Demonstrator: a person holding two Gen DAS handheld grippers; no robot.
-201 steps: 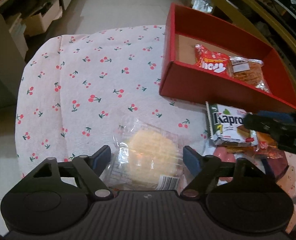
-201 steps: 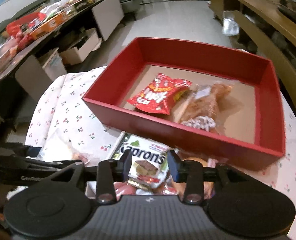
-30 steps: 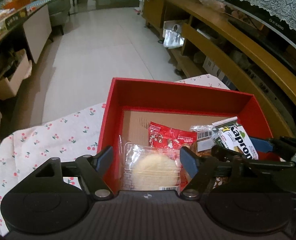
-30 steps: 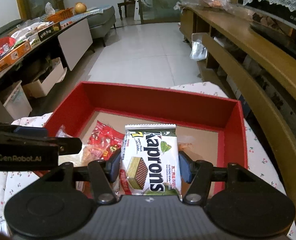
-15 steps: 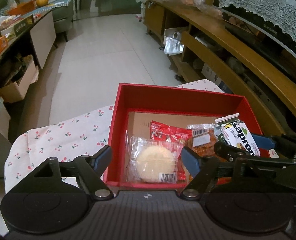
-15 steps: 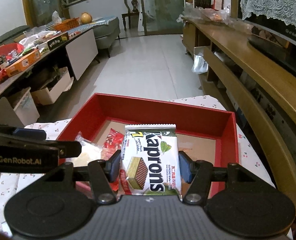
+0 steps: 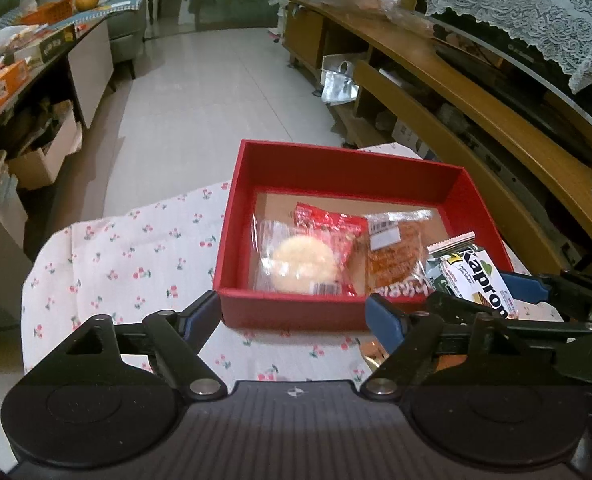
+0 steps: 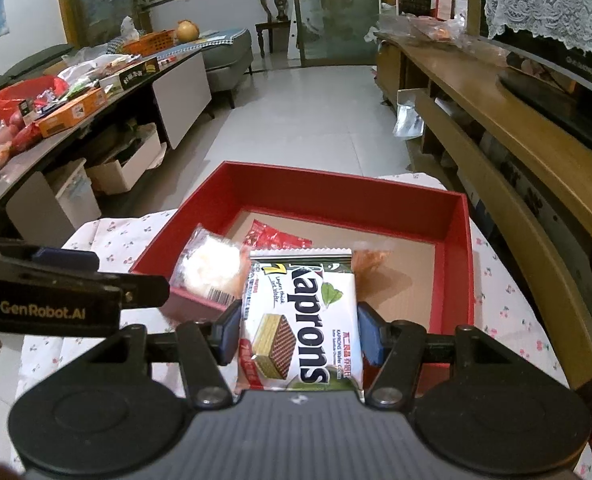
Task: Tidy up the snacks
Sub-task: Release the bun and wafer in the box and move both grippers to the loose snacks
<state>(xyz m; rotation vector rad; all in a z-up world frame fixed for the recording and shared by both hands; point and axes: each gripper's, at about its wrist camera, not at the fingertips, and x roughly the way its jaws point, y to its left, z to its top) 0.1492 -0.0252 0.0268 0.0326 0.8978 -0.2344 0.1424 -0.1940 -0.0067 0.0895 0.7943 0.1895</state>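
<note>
My right gripper (image 8: pixel 298 330) is clamped on the Kaprons wafer pack (image 8: pixel 302 320), held above the near right edge of the red box (image 7: pixel 336 160). My left gripper (image 7: pixel 291 314) is spread wide with nothing in it, just short of the box's near wall. Inside the box: clear-wrapped round cake (image 7: pixel 302 260), red snack bag (image 7: pixel 328 220), orange snack pack (image 7: pixel 396 256). The box sits on a desk with a cherry-print cloth (image 7: pixel 135 264).
</note>
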